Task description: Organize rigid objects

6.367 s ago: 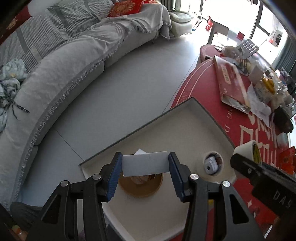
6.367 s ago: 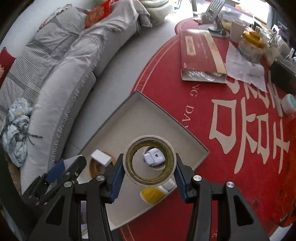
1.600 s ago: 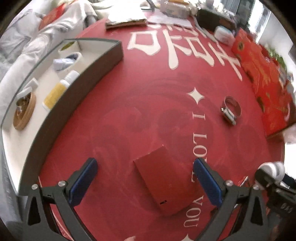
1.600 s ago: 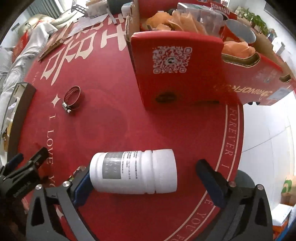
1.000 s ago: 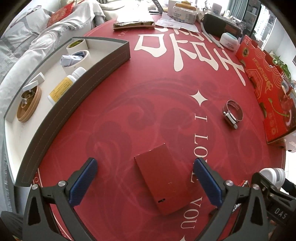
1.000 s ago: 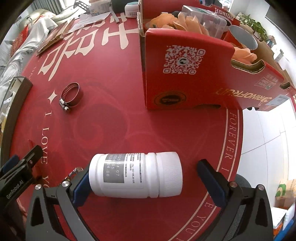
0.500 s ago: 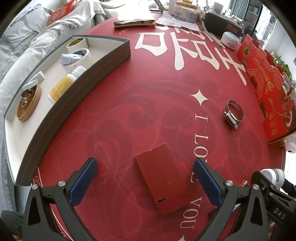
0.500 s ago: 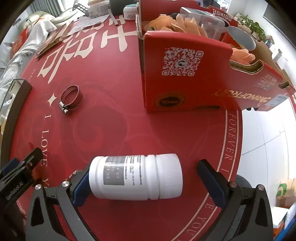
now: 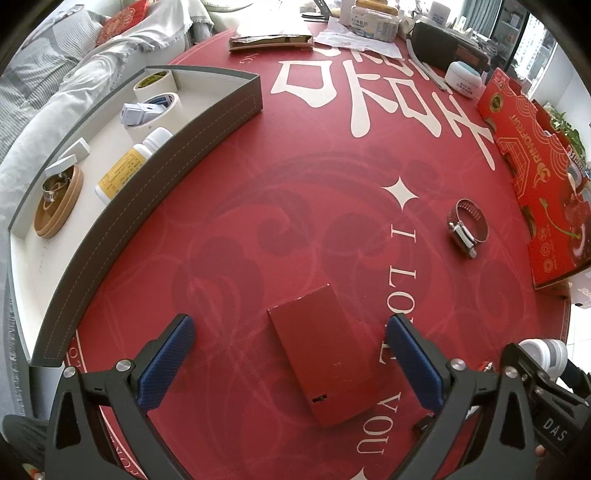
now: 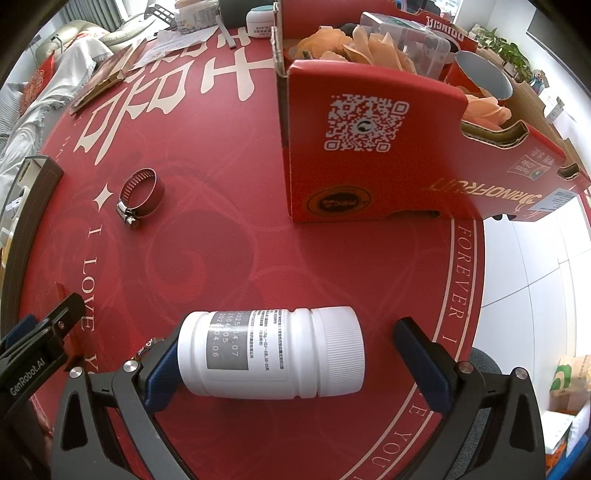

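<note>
A flat red box (image 9: 325,350) lies on the red table mat between the wide-open fingers of my left gripper (image 9: 291,363). A white pill bottle (image 10: 269,356) lies on its side between the open fingers of my right gripper (image 10: 284,363); the left finger touches its base, the right finger stands apart from the cap. A metal hose clamp (image 9: 467,225) lies on the mat, also in the right wrist view (image 10: 138,195). The grey tray (image 9: 207,122) at the left holds tape rolls, a yellow-label bottle, a wooden coaster and small white pieces.
A red fruit carton (image 10: 388,147) with flowers and containers stands behind the bottle. Books, papers and jars crowd the table's far edge (image 9: 369,26). The table edge and floor (image 10: 535,258) lie to the right. A sofa (image 9: 55,74) is at left.
Earlier both grippers held items over the tray; now those lie in it. Over the last second both grippers have hardly moved, staying open around the red box and the bottle.
</note>
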Demonstrator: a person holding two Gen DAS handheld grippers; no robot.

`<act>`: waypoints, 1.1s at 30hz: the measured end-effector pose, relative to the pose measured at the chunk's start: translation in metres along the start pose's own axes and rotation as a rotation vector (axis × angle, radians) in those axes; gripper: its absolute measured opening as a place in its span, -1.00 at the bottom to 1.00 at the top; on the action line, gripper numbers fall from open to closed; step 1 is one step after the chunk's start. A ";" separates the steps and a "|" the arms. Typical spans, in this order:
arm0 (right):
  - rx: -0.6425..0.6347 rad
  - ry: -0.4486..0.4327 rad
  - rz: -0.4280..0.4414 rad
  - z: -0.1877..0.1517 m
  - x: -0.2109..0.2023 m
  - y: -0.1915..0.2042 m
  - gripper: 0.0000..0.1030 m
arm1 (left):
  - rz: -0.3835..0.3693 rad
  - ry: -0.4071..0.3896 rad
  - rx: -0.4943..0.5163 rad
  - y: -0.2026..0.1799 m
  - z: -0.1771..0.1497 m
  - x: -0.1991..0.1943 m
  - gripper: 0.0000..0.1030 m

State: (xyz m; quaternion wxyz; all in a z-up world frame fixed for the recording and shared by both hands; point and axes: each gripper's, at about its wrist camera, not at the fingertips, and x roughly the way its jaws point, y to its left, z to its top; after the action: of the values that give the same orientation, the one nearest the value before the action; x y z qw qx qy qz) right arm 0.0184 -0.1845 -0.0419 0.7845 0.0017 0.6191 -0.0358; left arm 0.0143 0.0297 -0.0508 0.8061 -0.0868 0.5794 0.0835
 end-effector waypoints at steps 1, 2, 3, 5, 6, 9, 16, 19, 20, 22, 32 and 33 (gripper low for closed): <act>0.000 0.000 0.000 0.000 0.000 0.000 1.00 | 0.000 -0.001 0.000 0.000 0.000 0.000 1.00; 0.000 0.000 0.000 0.000 0.000 0.000 1.00 | 0.000 -0.001 0.000 0.000 -0.001 0.000 1.00; 0.000 -0.001 0.000 0.000 0.000 0.000 1.00 | 0.000 -0.001 0.000 0.000 0.000 0.000 1.00; 0.000 -0.001 0.001 0.000 0.000 0.000 1.00 | 0.001 -0.001 0.002 0.000 0.000 0.000 1.00; 0.000 -0.001 0.001 0.000 0.000 0.000 1.00 | 0.001 0.000 0.002 -0.001 0.000 0.000 1.00; -0.001 -0.003 0.001 0.000 0.000 0.000 1.00 | 0.000 0.004 0.004 -0.001 0.000 0.000 1.00; -0.002 -0.002 0.001 0.000 0.000 0.000 1.00 | -0.016 0.038 0.034 -0.001 0.001 0.001 0.99; 0.003 0.017 -0.003 0.003 0.001 0.000 1.00 | -0.018 0.049 0.037 -0.001 0.001 0.000 0.92; 0.009 0.028 -0.008 0.004 0.002 0.001 0.99 | -0.019 0.049 0.043 -0.002 0.000 -0.002 0.84; -0.001 0.028 -0.005 0.005 0.000 0.004 0.87 | -0.026 0.039 0.059 -0.003 -0.001 -0.006 0.62; -0.056 0.038 0.044 0.005 -0.015 0.016 0.38 | -0.071 0.050 0.078 0.001 -0.012 -0.021 -0.18; -0.045 0.037 0.050 0.004 -0.017 0.013 0.38 | -0.070 0.054 0.075 0.002 -0.014 -0.022 -0.18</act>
State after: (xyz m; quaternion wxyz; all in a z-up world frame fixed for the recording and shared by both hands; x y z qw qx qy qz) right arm 0.0194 -0.1712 -0.0244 0.7733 0.0003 0.6340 -0.0021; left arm -0.0063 0.0276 -0.0345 0.7954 -0.0787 0.6001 0.0312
